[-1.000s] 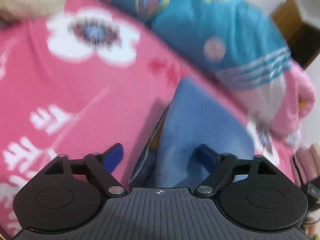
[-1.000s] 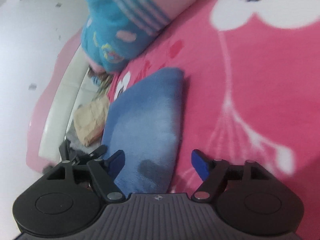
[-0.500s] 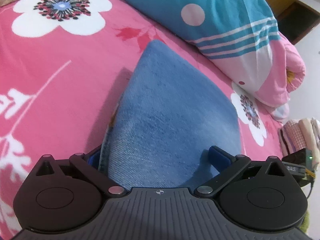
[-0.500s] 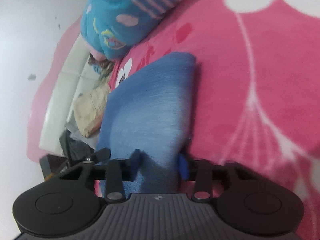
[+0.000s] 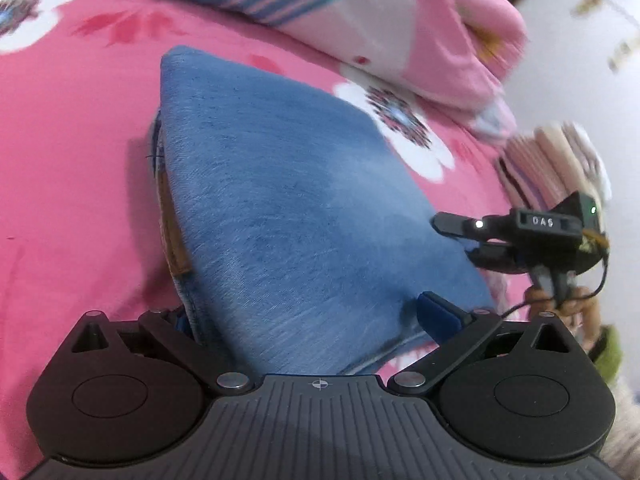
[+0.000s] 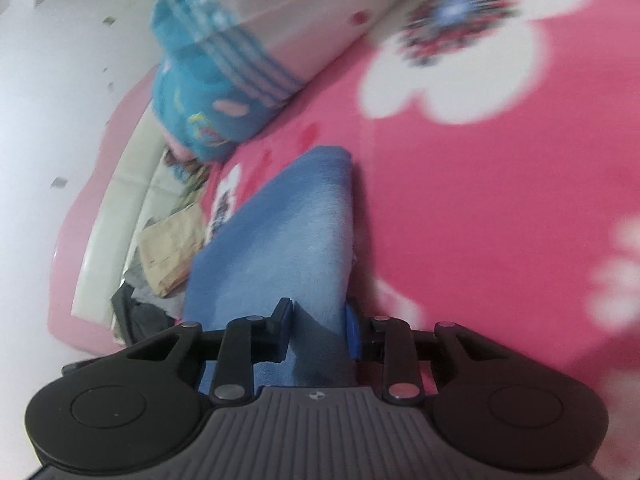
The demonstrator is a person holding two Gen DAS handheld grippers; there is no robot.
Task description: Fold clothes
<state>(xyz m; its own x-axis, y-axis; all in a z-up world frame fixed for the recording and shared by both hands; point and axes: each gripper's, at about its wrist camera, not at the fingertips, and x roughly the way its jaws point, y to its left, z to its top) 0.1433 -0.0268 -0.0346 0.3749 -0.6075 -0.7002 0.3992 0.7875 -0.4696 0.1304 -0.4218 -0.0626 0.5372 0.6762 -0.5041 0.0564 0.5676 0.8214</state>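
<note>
- The folded blue jeans (image 5: 288,216) lie flat on the bed's pink flowered blanket (image 5: 68,168), narrowing to a corner at the far end; a tan leather patch shows in the layers along their left edge
- My right tongs (image 6: 319,330) are closing on the near end of the jeans, and both pads already press a bunched fold of denim between them
- In the left wrist view those same tongs come in from the right, biting the jeans' right edge, with my hand (image 5: 568,304) gripping the handle below
- My left tongs (image 5: 312,316) are released, jaws spread wide; the near hem of the jeans lies between the fingers, the right pad just beside the cloth, the left pad mostly hidden behind the denim, so I cannot tell whether it touches
- Beyond the jeans a rolled quilt (image 6: 224,80) in teal, white and pink stripes rests on the blanket, apart from them
- A stack of folded pale cloths (image 5: 556,160) sits at the bed's right edge
- Left of the bed, in the right wrist view, a crumpled tan garment (image 6: 172,252) and dark clothes lie by the white bed frame (image 6: 116,236)
</note>
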